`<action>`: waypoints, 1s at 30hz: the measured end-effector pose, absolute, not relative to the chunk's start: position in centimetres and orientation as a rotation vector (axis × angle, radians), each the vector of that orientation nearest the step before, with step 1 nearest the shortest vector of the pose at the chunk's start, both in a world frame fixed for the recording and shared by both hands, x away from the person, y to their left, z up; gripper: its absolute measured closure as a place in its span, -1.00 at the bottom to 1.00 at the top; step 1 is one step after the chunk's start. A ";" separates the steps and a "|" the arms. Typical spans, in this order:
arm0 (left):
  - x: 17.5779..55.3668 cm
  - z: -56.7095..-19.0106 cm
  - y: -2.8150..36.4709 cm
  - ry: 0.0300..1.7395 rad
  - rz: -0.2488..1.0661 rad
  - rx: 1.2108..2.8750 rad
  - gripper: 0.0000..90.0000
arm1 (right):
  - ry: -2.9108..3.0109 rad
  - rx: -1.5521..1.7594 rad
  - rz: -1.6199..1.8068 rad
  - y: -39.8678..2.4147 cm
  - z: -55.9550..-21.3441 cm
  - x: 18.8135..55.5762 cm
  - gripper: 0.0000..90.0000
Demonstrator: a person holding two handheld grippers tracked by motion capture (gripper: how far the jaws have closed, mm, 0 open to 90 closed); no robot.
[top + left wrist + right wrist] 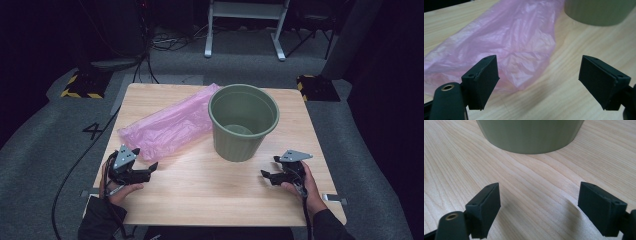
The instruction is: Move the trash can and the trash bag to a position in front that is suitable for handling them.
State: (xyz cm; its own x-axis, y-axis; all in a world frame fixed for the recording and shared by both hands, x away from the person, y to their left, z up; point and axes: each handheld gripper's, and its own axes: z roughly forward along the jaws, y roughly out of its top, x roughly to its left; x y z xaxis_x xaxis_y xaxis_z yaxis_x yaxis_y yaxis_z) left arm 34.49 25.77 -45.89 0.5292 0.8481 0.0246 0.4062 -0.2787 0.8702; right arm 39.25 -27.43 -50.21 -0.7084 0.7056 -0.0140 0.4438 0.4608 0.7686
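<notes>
A crumpled pink plastic bag (170, 125) lies flat on the left half of the wooden table (200, 197). Beside it, right of centre, stands an upright olive-green bin (237, 145) with nothing visible inside. My left gripper (151, 169) is held near the front left, just short of the bag's near end. In the left gripper view its jaws (539, 80) stand wide apart with nothing between them, and the pink bag (511, 42) and the bin's base (599, 12) lie ahead. My right gripper (269, 167) sits at the front right, open (539, 202), facing the bin's base (529, 135) over bare wood.
The table's edges drop to grey carpet on all sides. Cables (90, 150) run along the floor at the left. Yellow-and-black striped blocks (80, 85) sit by the far corners, and a white frame (245, 30) stands behind the table.
</notes>
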 end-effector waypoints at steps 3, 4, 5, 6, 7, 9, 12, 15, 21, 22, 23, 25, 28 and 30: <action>35.3 -45.5 25.5 1.008 0.646 1.876 -0.65 | 2.386 0.979 1.107 -27.4 -50.2 39.3 -0.60; 35.6 -45.5 25.4 0.990 0.659 1.888 -0.64 | 2.386 0.979 1.106 -27.4 -50.2 39.3 -0.60; 36.0 -45.6 25.2 0.976 0.668 1.920 -0.63 | 2.387 0.980 1.104 -27.4 -50.2 39.3 -0.60; 36.5 -45.8 25.0 0.964 0.653 1.946 -0.63 | 2.388 0.980 1.103 -27.4 -50.2 39.3 -0.60; 37.4 -46.3 24.9 0.961 0.617 1.992 -0.63 | 2.388 0.982 1.104 -27.4 -50.2 39.3 -0.60; 37.8 -46.6 24.9 0.961 0.605 2.007 -0.63 | 2.388 0.982 1.104 -27.4 -50.2 39.3 -0.60; 39.0 -47.6 25.0 0.974 0.550 2.068 -0.63 | 2.388 0.984 1.103 -27.4 -50.2 39.3 -0.59; 39.7 -48.5 25.1 0.986 0.477 2.092 -0.16 | 2.391 0.985 1.105 -27.4 -50.2 39.3 -0.59; 40.0 -49.1 25.1 0.963 0.450 2.101 0.46 | 2.391 0.987 1.097 -27.4 -50.2 39.3 -0.59; 40.0 -49.1 25.1 0.974 0.455 2.105 0.56 | 2.391 0.988 1.097 -27.4 -50.2 39.3 -0.59; 40.0 -49.1 25.0 0.972 0.445 2.103 0.66 | 2.390 0.988 1.096 -27.4 -50.2 39.3 -0.59; 39.9 -49.2 24.9 0.971 0.431 2.105 0.77 | 2.392 0.989 1.095 -27.4 -50.3 39.3 -0.59; 39.7 -49.4 24.5 0.963 0.407 2.121 0.82 | 2.395 0.988 1.089 -27.3 -50.3 39.3 -0.59; 39.4 -49.6 24.0 0.955 0.389 2.141 0.84 | 2.393 0.990 1.091 -27.3 -50.3 39.3 -0.59</action>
